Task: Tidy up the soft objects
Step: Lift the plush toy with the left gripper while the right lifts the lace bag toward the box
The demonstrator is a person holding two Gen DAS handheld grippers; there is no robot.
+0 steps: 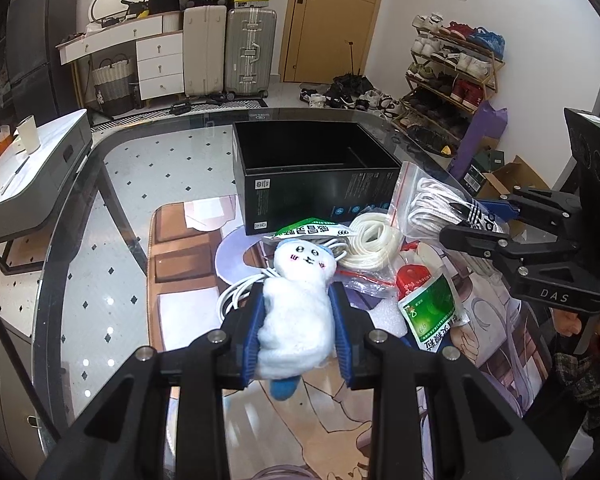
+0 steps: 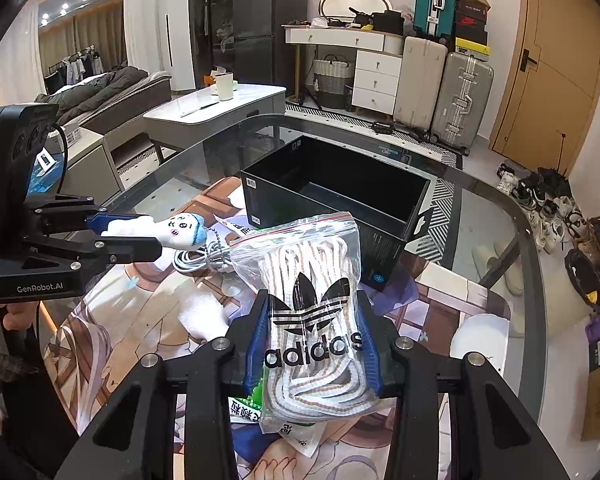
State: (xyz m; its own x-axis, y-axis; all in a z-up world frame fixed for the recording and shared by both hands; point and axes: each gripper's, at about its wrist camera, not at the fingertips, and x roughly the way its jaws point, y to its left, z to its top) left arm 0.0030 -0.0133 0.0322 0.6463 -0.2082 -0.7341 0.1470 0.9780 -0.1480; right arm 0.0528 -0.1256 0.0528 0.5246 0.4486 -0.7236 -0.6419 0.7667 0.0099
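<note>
My left gripper is shut on a white plush toy with a blue cap, held above the table; it also shows in the right wrist view. My right gripper is shut on a clear zip bag of white laces with an Adidas logo, also seen in the left wrist view. An open black box stands behind both, empty inside.
On the printed mat lie a coil of white tubing, a white cable, green sachets and a red-topped packet. The glass table edge curves at left. Suitcases, drawers and shoe rack stand behind.
</note>
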